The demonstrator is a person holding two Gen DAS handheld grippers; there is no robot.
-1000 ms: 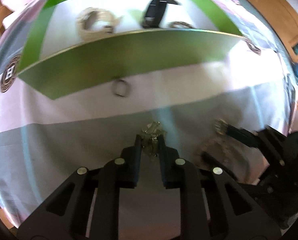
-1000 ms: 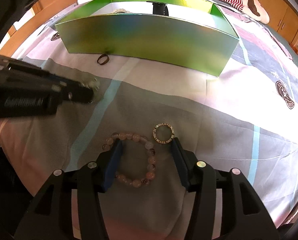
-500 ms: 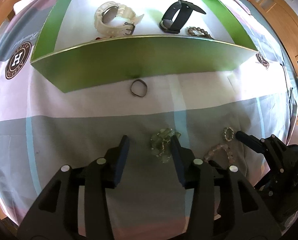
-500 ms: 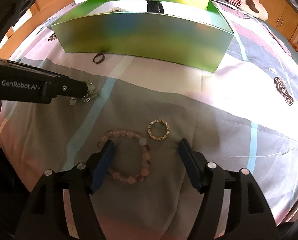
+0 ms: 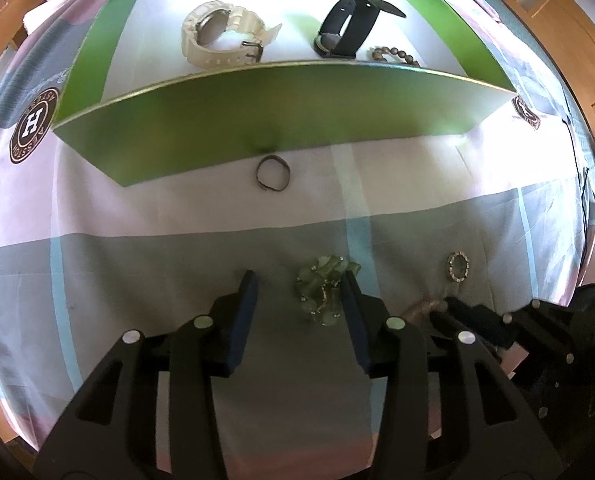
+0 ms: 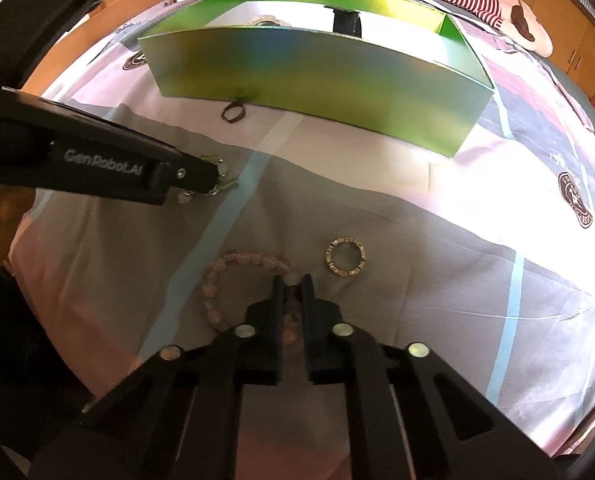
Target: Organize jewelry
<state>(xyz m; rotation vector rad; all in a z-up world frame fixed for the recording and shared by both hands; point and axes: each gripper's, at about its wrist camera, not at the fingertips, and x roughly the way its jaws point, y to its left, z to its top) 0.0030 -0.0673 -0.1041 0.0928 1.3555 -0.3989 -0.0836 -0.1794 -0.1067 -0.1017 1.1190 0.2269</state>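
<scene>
The left tool stands apart over the bedspread. The green bead bracelet lies bunched between its fingers, close against the right-hand one; no pad presses it. It looks light, limp and lumpy, so a pinch across the heap should hold better than one on a single bead. The right tool has just closed on the near arc of the pink bead bracelet. Its beads look smooth and may roll, the cord floppy. Just right of its tips lies the gold ring, small and stiff. Ahead stands the green box.
</scene>
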